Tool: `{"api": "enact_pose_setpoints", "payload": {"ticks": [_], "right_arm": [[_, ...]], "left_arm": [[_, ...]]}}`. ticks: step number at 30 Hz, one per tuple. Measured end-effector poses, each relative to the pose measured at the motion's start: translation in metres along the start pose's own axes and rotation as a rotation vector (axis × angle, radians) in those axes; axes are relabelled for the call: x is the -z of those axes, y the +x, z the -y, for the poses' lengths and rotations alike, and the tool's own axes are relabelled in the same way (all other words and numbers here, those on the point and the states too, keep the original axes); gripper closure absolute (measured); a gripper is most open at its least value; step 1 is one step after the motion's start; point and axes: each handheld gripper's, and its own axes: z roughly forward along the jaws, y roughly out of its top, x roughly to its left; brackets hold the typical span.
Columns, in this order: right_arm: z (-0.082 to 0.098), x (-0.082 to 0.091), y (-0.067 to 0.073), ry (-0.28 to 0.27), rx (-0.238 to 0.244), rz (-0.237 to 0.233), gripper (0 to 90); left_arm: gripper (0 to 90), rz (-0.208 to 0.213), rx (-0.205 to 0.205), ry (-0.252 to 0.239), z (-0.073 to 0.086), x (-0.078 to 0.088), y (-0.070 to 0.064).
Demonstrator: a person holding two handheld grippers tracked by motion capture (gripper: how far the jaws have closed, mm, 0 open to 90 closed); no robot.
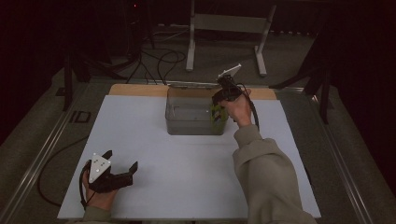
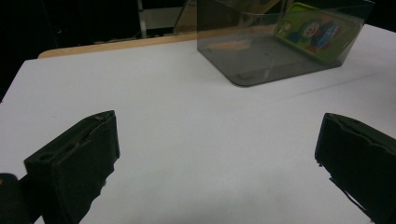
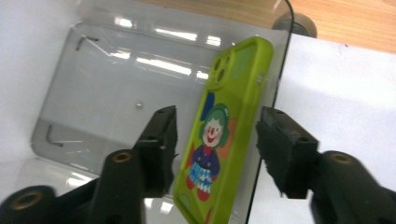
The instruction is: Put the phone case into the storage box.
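In the high view, the left gripper [image 1: 122,171] sits at lower left on the matte white table [image 1: 187,186], black jaws spread wide with nothing between them; its hand is cut off by the bottom edge. At upper centre stands a smoky, clear plastic bin [image 1: 189,114] with rounded corners. The right gripper [image 1: 218,103] hangs over its right end, tips dim and hard to read there. In the right gripper view, its jaws stand apart either side of a glossy lime-green phone case [image 3: 224,135] with a clown print, leaning on edge against the bin's wall; the pads are clear of it.
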Motion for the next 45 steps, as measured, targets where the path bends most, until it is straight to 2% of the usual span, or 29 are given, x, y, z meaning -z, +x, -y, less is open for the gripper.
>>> {"api": "enact_pose_setpoints", "payload": {"ticks": [3,8,11,16,17,21,25,28,35,37,41,45], "right_arm": [[0.002,0.003,0.001,-0.018,0.012,-0.008,42.4],[0.008,0.004,0.002,-0.047,0.026,-0.044,32.6],[0.011,0.005,0.001,-0.070,0.035,-0.050,27.1],[0.020,0.004,0.002,-0.108,0.083,-0.050,19.7],[0.025,0.004,0.002,-0.131,0.097,-0.048,17.1],[0.031,0.005,0.002,-0.167,0.102,-0.036,15.2],[0.042,0.010,0.000,-0.243,0.102,-0.038,14.4],[0.055,0.015,-0.001,-0.315,0.128,-0.030,14.4],[0.070,0.021,-0.002,-0.359,0.141,-0.038,14.0],[0.082,0.026,-0.002,-0.398,0.141,-0.056,13.9],[0.091,0.030,-0.002,-0.431,0.156,-0.056,13.9],[0.108,0.035,-0.004,-0.469,0.172,-0.044,13.6]], "left_arm": [[0.7,0.000,-0.001,0.001,0.000,0.000,0.000],[0.7,-0.001,-0.002,0.001,0.000,0.000,0.000],[0.7,-0.002,-0.003,0.002,0.000,0.000,-0.001],[0.7,-0.004,-0.006,0.003,0.000,-0.001,-0.001],[0.7,-0.004,-0.006,0.001,0.000,-0.001,-0.001],[0.7,-0.004,-0.010,0.004,0.000,-0.001,-0.001],[0.7,-0.004,-0.010,0.006,0.000,-0.001,-0.001],[0.7,-0.006,-0.011,0.005,0.000,-0.001,-0.002],[0.7,-0.007,-0.012,0.010,0.000,-0.002,-0.002],[0.7,-0.007,-0.012,0.009,0.000,-0.001,-0.002],[0.7,-0.007,-0.011,0.007,0.000,-0.001,-0.002],[0.7,-0.008,-0.010,0.006,0.000,-0.001,-0.001]]}}
